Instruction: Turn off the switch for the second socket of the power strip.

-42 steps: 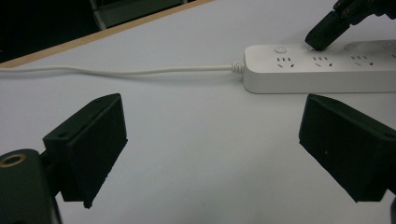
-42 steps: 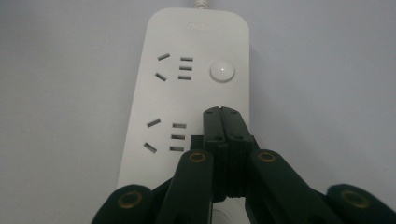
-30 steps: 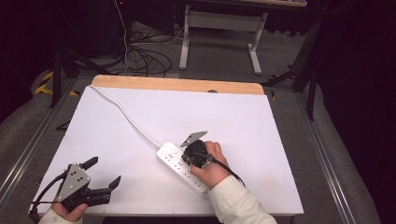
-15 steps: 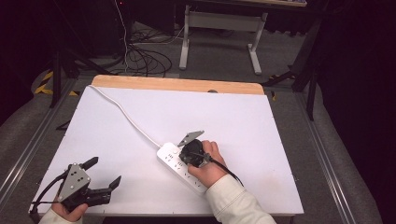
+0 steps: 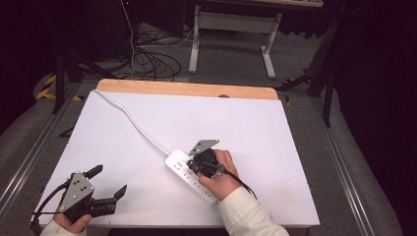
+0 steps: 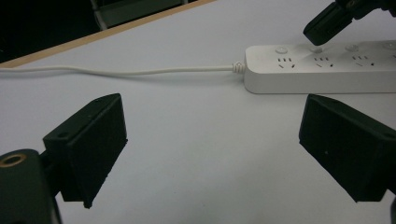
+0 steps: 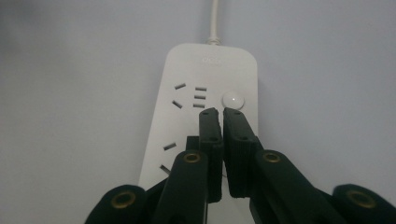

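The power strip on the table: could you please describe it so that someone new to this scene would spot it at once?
On the white table, follow the thin white cord from the far left corner toward the middle. It ends in the power strip, a long white block lying flat under the shut right gripper. Rows of sockets and round buttons mark it out.

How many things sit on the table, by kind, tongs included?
Power strip: 1
White cord: 1
Left tongs, open: 1
Right tongs, shut over the strip: 1
Total: 4
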{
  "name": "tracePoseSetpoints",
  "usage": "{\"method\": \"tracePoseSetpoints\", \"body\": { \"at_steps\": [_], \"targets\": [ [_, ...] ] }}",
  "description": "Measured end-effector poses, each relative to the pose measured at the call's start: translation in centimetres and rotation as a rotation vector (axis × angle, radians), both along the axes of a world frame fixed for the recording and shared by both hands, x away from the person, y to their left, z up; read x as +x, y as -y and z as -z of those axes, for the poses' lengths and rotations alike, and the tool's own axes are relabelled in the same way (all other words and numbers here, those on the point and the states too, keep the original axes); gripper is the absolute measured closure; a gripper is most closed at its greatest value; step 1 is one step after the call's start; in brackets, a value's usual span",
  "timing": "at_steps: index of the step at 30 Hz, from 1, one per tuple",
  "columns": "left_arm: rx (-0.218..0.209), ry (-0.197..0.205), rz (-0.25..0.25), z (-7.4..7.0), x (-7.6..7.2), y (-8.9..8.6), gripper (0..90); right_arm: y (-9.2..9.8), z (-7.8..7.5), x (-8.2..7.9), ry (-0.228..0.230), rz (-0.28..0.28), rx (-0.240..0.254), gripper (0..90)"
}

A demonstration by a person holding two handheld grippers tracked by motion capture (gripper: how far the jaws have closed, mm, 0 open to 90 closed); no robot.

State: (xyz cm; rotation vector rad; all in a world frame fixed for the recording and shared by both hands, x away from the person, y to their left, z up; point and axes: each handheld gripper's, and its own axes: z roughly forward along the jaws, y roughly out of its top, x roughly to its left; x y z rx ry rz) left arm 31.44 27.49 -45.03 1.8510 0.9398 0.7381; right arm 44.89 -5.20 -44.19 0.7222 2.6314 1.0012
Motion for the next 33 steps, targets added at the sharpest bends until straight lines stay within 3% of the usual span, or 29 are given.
{"method": "tracePoseSetpoints", "body": {
  "at_steps": [14, 27, 30, 33],
  "targets": [
    [-0.003, -0.002, 0.001, 0.0, 0.0, 0.0, 8.6, 0.8, -2.2, -0.8, 0.048, -0.017, 0.077, 74.4],
    [0.001, 0.002, 0.0, 0.0, 0.0, 0.0, 8.6, 1.0, -2.9, -1.2, 0.068, -0.026, 0.1, 65.8],
    [-0.001, 0.001, 0.001, 0.0, 0.0, 0.0, 8.5, 1.2, -3.1, -1.2, 0.075, -0.023, 0.107, 60.5],
    [-0.001, 0.002, 0.0, 0.0, 0.0, 0.0, 8.5, 1.3, -3.2, -1.2, 0.091, -0.001, 0.11, 49.1]
  ]
}}
